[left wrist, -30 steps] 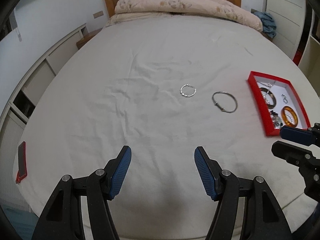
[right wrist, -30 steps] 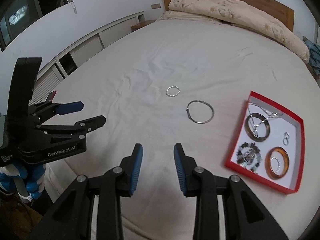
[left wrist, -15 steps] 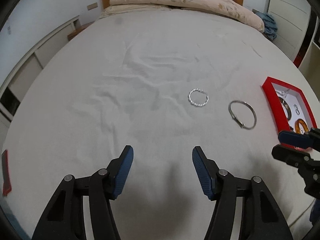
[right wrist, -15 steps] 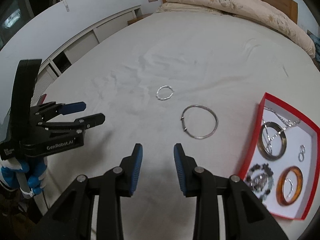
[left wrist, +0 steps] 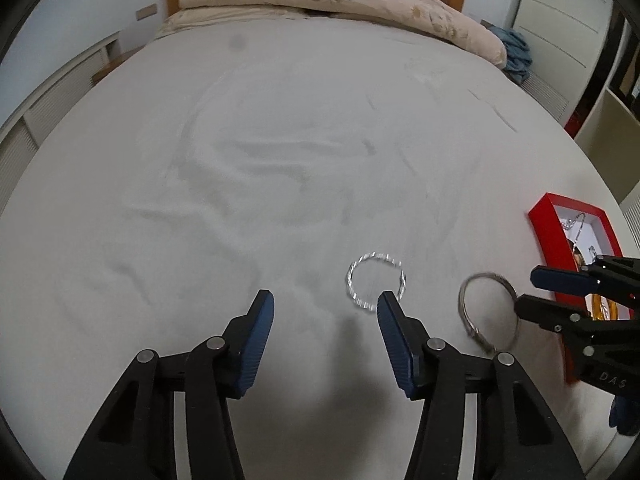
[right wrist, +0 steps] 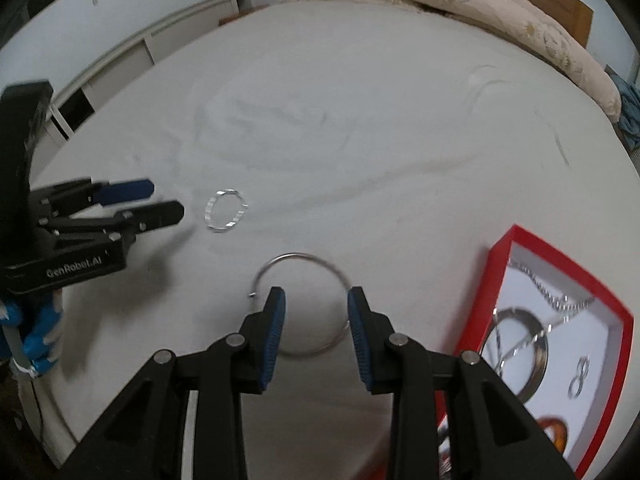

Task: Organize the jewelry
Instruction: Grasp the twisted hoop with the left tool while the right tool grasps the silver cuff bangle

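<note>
Two loose pieces lie on the bed (left wrist: 280,160), both to the left of the red tray (right wrist: 500,256): a twisted silver ring-shaped bangle (left wrist: 375,282) farther from the tray, and a plain wire bangle (right wrist: 300,304) nearer it. The tray already holds a dark bangle (right wrist: 516,344), a chain, small rings and an amber bangle. The left hand-held gripper (left wrist: 326,306) is about half open with nothing between its pads, and its jaws have just been closing; its right fingertip (left wrist: 386,304) sits at the near edge of the twisted bangle, which is otherwise off to the right of the gap. The right hand-held gripper (right wrist: 316,302) is narrowly parted and empty, with its tips over the plain bangle's hoop, the wire showing outside both pads. To do this step well, each gripper probably should straddle one stretch of wire, not the whole hoop: shift the left gripper towards the tray until the twisted bangle's near arc is between the pads, then press slightly into the soft sheet before closing. The thin wire may slip or tip on the yielding bedding, so a slow squeeze and a straight lift seem wise. The tray is just right of the plain bangle, so that carry is short.
</note>
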### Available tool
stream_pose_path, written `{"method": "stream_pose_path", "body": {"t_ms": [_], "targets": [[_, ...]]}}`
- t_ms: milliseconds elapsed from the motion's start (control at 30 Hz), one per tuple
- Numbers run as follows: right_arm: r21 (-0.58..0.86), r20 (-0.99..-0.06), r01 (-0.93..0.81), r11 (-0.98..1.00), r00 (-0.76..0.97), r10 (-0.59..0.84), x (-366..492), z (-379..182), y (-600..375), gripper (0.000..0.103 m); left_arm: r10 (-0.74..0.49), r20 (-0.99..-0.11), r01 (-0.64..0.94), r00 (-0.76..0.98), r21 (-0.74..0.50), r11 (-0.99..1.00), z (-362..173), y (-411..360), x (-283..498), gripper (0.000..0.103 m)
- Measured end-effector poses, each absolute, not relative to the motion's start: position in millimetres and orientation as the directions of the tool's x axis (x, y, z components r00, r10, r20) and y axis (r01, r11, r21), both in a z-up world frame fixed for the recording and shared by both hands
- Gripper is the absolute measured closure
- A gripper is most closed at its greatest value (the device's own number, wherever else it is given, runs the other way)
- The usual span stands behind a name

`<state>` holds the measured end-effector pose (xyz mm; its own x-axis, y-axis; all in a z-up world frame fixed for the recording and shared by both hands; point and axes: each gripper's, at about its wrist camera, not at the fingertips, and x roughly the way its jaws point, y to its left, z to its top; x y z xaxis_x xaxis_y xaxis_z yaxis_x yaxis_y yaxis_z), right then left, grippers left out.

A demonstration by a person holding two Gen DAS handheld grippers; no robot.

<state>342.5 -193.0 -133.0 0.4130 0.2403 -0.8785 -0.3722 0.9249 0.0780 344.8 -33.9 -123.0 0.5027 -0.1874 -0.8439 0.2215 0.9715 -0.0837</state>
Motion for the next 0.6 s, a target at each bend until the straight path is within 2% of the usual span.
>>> {"method": "stream_pose_path", "body": {"t_ms": [200,367,467,500,533,600], "targets": [[0.037,-0.912,-0.403,0.914,0.361,0.196,354.9,-151.3,-190.0,0.073,-0.184,-0.869,0.255,0.460,-0.070,0.964,-142.9,-42.4,361.8,0.060],[0.032,-0.926,-0.433,0.901,0.328,0.190,357.4,-163.8,-184.7,0.075,-0.179,-0.868,0.299,0.464,-0.036,0.953,-150.7,-48.0,363.0,0.062],[0.038,-0.925,-0.444,0.895,0.323,0.199,359.6,-167.0,-180.4,0.086,-0.188,-0.858,0.320,0.477,-0.029,0.947,-151.6,-51.2,362.6,0.074],[0.036,-0.924,-0.446,0.894,0.325,0.200,359.5,-167.2,-177.9,0.095,-0.195,-0.856,0.323,0.480,-0.034,0.946,-149.9,-46.9,362.4,0.084],[0.038,-0.922,-0.449,0.893,0.329,0.205,359.0,-167.4,-175.7,0.097,-0.201,-0.853,0.325,0.483,-0.039,0.945,-148.8,-47.0,363.8,0.095],[0.020,-0.916,-0.457,0.889,0.348,0.200,356.3,-166.0,-171.9,0.099,-0.201,-0.847,0.320,0.493,-0.039,0.947,-146.1,-46.6,362.6,0.098]]}}
